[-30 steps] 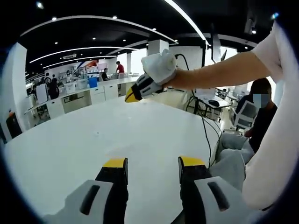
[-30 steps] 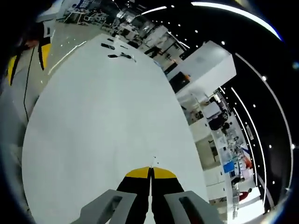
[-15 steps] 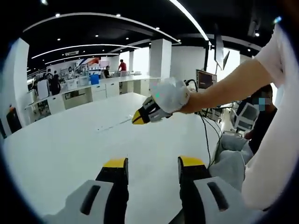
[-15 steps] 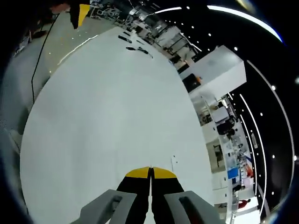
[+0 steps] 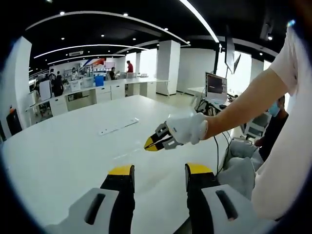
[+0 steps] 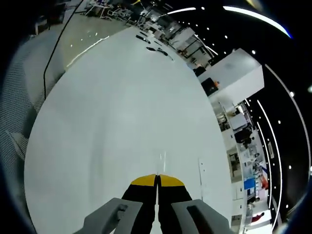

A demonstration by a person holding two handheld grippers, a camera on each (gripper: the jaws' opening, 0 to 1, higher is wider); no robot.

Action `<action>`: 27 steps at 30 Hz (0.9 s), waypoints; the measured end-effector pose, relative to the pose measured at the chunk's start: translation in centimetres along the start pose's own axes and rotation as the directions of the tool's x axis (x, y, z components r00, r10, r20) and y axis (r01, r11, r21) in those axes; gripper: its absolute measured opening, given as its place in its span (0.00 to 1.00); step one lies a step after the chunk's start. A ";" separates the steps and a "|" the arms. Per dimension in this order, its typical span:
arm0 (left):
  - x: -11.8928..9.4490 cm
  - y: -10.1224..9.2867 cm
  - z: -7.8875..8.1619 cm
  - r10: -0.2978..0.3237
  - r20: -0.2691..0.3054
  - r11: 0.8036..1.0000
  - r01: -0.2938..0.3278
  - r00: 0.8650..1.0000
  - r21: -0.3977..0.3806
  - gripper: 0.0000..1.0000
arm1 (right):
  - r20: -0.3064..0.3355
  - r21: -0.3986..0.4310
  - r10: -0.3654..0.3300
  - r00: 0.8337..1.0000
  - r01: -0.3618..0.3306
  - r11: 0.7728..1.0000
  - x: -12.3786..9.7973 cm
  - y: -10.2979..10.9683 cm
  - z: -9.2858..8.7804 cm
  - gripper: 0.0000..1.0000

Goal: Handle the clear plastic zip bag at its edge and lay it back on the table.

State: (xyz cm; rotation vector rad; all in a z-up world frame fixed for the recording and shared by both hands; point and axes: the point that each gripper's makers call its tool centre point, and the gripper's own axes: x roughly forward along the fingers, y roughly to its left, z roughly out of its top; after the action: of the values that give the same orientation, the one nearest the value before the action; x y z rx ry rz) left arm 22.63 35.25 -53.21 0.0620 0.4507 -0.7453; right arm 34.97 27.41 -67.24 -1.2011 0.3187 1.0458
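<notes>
Right gripper [image 6: 156, 178], jaws together, low over white table [image 5: 73, 151]. Clear zip bag [image 6: 161, 158] lies flat on table just past its tips, at 12 o'clock. Left gripper [image 5: 155, 171] w/ jaws apart, holding nothing, bag at 12 o'clock, well ahead.

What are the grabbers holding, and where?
The left gripper is open, holding nothing. The right gripper is shut; a faint clear bag edge shows at its tips, but a grip cannot be told.
</notes>
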 end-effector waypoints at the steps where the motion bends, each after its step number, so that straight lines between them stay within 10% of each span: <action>1: 0.0 0.0 -0.1 0.000 -0.002 1.000 0.000 1.000 -0.001 0.39 | -0.001 -0.007 0.003 1.000 -0.003 1.000 0.1 0.2 -0.1 0.00; 27: 0.3 -0.1 -1.4 -0.007 -0.023 1.000 0.007 1.000 -0.008 0.39 | -0.025 0.049 0.083 0.996 -0.082 0.995 1.4 4.2 -1.5 0.03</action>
State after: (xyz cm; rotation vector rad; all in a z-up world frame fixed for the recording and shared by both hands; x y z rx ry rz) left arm 22.22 35.22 -54.62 0.0615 0.4765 -0.7501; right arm 32.81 26.79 -71.36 -1.1677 0.4153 1.0884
